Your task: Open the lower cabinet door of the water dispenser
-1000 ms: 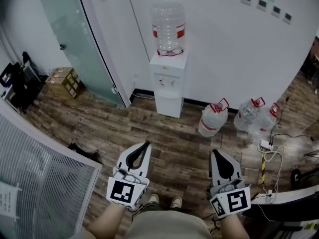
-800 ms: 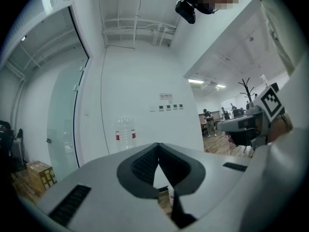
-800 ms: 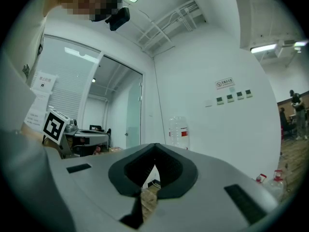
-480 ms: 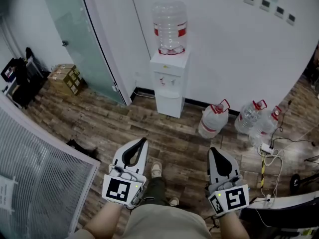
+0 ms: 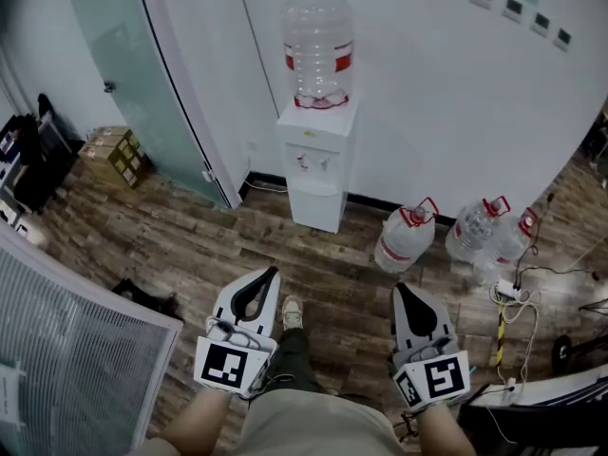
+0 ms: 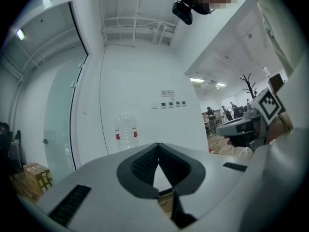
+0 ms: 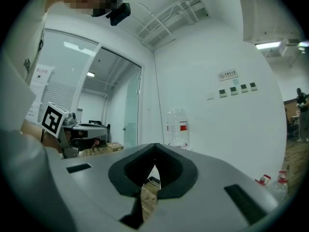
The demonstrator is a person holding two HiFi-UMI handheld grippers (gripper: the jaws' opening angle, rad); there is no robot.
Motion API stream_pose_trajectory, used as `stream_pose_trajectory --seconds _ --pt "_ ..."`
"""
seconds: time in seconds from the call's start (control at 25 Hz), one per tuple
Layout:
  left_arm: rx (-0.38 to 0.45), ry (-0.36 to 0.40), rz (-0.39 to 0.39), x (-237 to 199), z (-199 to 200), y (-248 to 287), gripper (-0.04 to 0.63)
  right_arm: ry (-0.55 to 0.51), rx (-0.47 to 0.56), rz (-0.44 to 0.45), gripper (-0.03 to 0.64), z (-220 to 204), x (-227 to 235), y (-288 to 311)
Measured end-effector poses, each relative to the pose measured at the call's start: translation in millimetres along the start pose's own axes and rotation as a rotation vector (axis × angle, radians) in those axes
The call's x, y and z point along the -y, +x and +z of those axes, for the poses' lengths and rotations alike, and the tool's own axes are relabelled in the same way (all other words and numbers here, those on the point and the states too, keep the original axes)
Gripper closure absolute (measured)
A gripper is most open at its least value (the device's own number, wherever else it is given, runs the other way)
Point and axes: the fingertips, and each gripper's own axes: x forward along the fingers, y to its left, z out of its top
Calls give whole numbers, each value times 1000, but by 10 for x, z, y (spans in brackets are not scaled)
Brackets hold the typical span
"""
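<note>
1. Note left gripper [image 5: 275, 274] and right gripper [image 5: 402, 290]: both clenched, empty.
2. Find dispenser [image 5: 316, 150] well ahead, between both tips; door [image 5: 316, 202] at its base, shut.
3. Expect closed jaws to likely skid off the door edge; spread before reaching.
4. Avoid knocking bottles [image 5: 403, 236] ahead of right tip.

The floor [image 5: 190, 240] is dark wood-pattern plank. The water dispenser [image 5: 315, 174] stands directly on it, back against the white wall [image 5: 427, 93]. To the dispenser's right, three water jugs [image 5: 404, 236] with red caps rest on the planks near the wall; the two on the right sit just beside each other. A white power strip [image 5: 506, 292] with loose cables lies just beside those jugs. Stacked cardboard boxes [image 5: 114, 155] sit on the floor at the left. One shoe [image 5: 292, 312] is planted on the planks.
</note>
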Motion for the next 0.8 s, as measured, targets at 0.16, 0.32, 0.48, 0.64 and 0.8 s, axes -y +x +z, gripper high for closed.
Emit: stream_pose_trajectory --seconds 0.16,0.32,0.48,0.64,0.8 --pt "-22 -10 -17 -300 -126 413 589 13 -31 -14 611 -99 175 480" --pt "-40 -8 -37 -713 -223 886 589 30 -56 -30 611 -139 328 1064" --pt "-53 -19 -63 -1144 -293 1343 589 43 -82 -47 611 -159 444 1655" --pt "-68 -37 -102 -1552 -388 1809 589 48 -109 -83 611 -181 616 2245" --pt "-83 -36 -160 -1904 -547 2276 589 52 -127 -118 611 -247 795 2797"
